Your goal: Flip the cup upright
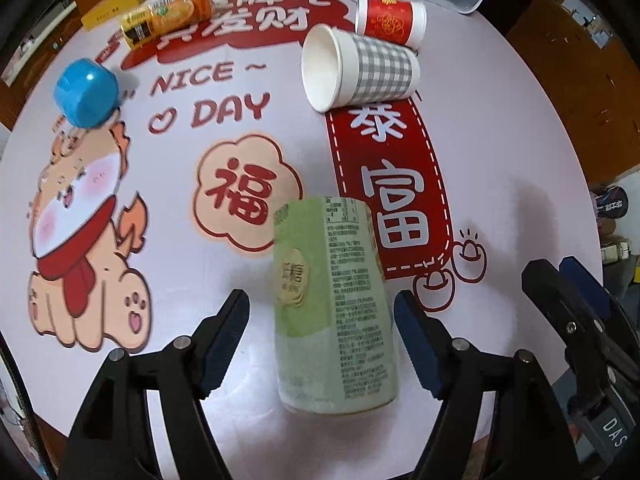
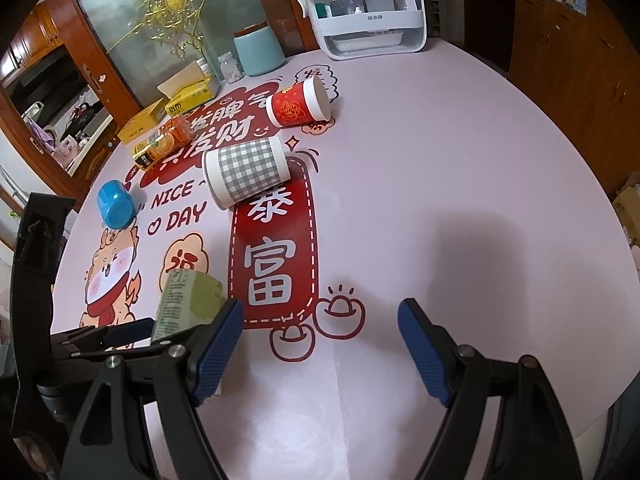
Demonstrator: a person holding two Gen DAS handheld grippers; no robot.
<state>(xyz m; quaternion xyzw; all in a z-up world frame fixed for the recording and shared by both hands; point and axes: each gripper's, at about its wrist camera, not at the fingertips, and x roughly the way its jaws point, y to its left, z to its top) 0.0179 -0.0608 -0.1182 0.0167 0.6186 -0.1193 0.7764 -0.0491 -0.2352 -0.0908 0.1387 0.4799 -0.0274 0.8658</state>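
A green paper cup stands on the table between the fingers of my open left gripper, not touched by them; it also shows in the right wrist view. A grey checked cup lies on its side, mouth to the left, also in the right wrist view. A red cup lies on its side behind it. A blue cup lies tipped at the left. My right gripper is open and empty over the table's near part.
An orange bottle lies at the back left beside yellow boxes. A white appliance and a light blue canister stand at the far edge. The round table has a printed cloth.
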